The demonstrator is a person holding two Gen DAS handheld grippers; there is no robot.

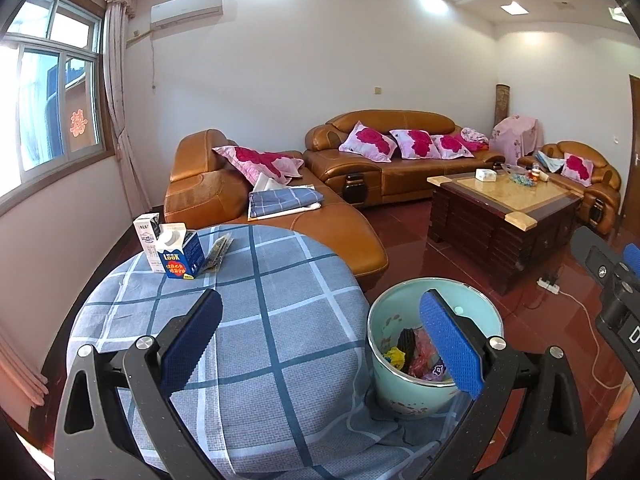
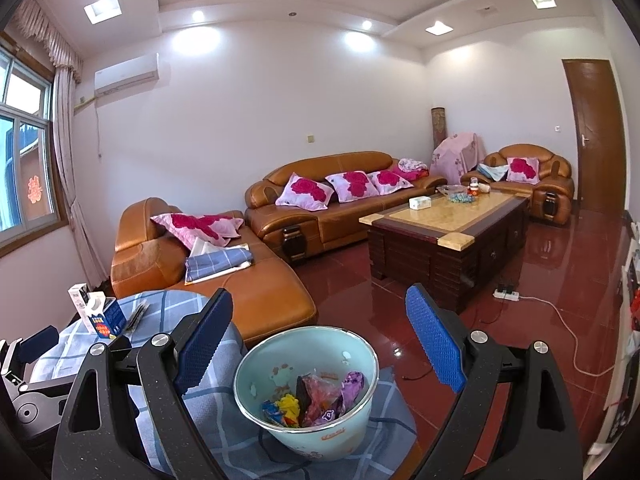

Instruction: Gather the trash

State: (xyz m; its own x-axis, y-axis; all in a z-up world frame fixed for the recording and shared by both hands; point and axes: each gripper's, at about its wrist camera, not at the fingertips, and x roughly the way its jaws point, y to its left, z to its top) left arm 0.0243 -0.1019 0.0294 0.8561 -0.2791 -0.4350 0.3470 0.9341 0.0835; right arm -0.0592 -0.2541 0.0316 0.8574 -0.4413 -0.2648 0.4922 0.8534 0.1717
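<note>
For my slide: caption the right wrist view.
Open right gripper above pale green wrapper-filled trash bucket beside checked-cloth round table.

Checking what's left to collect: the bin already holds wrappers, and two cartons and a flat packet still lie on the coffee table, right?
Not the coffee table. The two cartons and the flat packet lie on the round table with the checked cloth, as the left wrist view shows. The bin does already hold wrappers.

Bright, sharp pictures: daylight floods through the window (image 1: 52,92), ceiling lights (image 2: 206,38) glare on the wall, the floor (image 2: 560,248) gleams, edges bend darkly.
</note>
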